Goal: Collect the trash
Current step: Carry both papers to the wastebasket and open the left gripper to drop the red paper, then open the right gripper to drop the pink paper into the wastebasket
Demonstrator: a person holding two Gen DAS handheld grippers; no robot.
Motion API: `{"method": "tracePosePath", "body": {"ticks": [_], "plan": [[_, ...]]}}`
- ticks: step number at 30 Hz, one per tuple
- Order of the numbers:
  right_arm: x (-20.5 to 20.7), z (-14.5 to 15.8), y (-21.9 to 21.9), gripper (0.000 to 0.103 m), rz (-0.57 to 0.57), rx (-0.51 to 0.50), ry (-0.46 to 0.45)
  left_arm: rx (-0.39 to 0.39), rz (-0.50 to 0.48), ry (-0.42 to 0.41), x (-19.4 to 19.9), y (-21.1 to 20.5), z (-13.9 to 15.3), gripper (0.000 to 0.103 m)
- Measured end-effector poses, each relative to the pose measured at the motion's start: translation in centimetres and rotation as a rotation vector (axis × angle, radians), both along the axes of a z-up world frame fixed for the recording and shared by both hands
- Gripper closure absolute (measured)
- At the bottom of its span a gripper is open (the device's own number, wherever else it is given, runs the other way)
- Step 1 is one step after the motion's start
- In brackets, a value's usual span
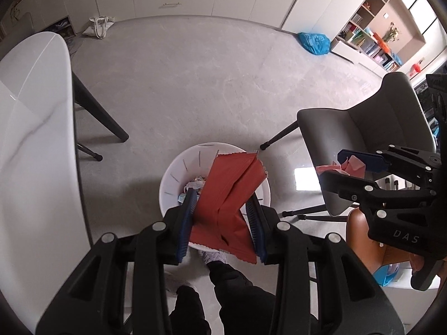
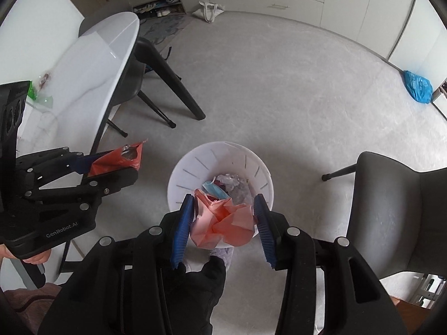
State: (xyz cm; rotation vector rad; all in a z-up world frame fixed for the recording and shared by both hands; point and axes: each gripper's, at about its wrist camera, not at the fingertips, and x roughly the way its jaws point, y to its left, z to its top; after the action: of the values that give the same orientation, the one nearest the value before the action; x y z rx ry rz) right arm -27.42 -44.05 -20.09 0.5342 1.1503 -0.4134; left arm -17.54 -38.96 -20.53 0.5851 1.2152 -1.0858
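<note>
Currently: L gripper (image 1: 222, 209) clamped on red wrapper (image 1: 227, 203), held over white bin (image 1: 178, 173). R gripper (image 2: 223, 217) pinching crumpled pink paper (image 2: 223, 220), also above bin (image 2: 192, 167). Bin on grey floor (image 1: 195, 83) betw white table (image 1: 30, 139) & grey chair (image 1: 377, 139); holds blue mask (image 2: 216, 188), misc scraps
</note>
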Motion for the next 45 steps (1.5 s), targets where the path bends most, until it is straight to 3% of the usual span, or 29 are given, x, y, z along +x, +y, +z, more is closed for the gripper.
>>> {"method": "tracePosePath", "body": {"ticks": [17, 19, 22, 25, 30, 37, 45], "plan": [[-0.9, -0.3, -1.8, 0.058, 0.001, 0.008, 0.008, 0.003, -0.001, 0.003, -0.1, 0.0, 0.3, 0.067], [-0.9, -0.3, -1.7, 0.058, 0.000, 0.009, 0.008, 0.005, -0.003, 0.010, -0.2, 0.1, 0.4, 0.048], [-0.9, -0.3, -1.7, 0.058, 0.000, 0.009, 0.007, -0.006, -0.006, -0.009, -0.6, 0.2, 0.9, 0.030], [-0.9, -0.2, -1.9, 0.058, 0.000, 0.009, 0.005, -0.008, -0.010, -0.018, -0.9, 0.3, 1.2, 0.020], [-1.0, 0.0, -1.7, 0.058, 0.002, 0.008, 0.003, -0.019, 0.014, -0.017, -0.8, 0.7, 2.0, 0.013], [-0.5, -0.3, -1.2, 0.057, 0.000, 0.013, 0.001, -0.037, 0.042, -0.069, -0.3, 2.0, 4.1, 0.010], [1.8, -3.0, 0.1, 0.055, 0.026, 0.053, 0.007, -0.072, 0.118, -0.097, 1.0, 4.8, 6.8, 0.010]]}}
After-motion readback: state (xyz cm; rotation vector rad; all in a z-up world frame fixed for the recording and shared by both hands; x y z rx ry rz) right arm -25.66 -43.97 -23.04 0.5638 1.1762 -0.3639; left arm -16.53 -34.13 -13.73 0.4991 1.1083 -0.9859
